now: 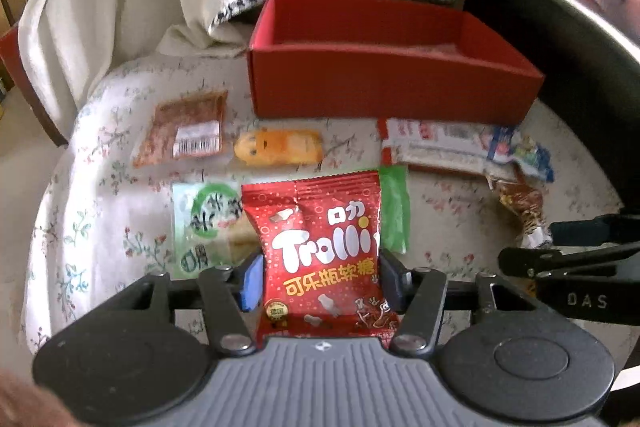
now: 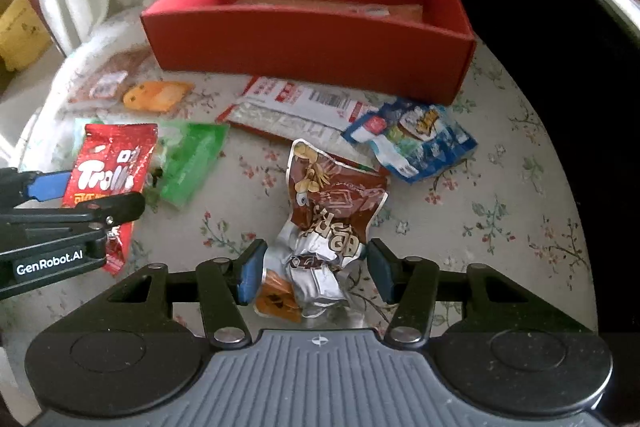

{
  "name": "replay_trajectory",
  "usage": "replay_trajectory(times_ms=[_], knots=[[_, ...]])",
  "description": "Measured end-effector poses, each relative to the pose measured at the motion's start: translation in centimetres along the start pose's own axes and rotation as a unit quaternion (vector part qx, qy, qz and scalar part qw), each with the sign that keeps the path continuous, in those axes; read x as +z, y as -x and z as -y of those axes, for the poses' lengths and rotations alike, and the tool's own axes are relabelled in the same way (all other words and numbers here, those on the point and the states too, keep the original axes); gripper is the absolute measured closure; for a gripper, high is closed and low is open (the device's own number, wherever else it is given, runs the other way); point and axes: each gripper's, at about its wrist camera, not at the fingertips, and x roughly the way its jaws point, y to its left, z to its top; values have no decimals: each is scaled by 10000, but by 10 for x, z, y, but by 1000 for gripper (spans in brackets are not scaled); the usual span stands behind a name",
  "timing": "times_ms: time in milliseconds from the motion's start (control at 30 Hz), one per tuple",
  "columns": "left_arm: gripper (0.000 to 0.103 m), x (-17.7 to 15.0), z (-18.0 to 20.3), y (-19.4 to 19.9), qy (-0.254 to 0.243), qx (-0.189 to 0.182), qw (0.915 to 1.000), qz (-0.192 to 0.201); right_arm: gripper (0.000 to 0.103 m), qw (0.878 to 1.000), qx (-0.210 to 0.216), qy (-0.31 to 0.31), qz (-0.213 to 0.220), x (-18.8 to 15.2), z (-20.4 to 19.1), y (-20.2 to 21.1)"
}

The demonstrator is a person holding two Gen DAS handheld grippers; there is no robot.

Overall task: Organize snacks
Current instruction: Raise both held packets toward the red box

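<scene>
Red Trolli packet (image 1: 324,255) sits between left claw (image 1: 320,281) pads.

"Trolli" in white letters on the red gummy bag (image 1: 320,251), yellow "可乐瓶软糖" beneath it, "口力" above, "DAS" on the right gripper (image 1: 560,251) arm, "GenRobot.AI" on the left gripper (image 2: 60,195) arm, barcode labels on other packets too blurred to read

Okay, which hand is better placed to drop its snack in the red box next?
Probably right. The right gripper with its brown packet faces the red box squarely; the left gripper, with the Trolli bag, sits off to one side.
</scene>
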Motion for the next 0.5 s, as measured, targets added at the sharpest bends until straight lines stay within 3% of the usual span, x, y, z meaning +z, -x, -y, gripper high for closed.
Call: replay_trajectory(times_ms=[500], knots=[[53,15,-6,15,222,-311,9987,338,41,9978,202,-407,490,13,18,29]])
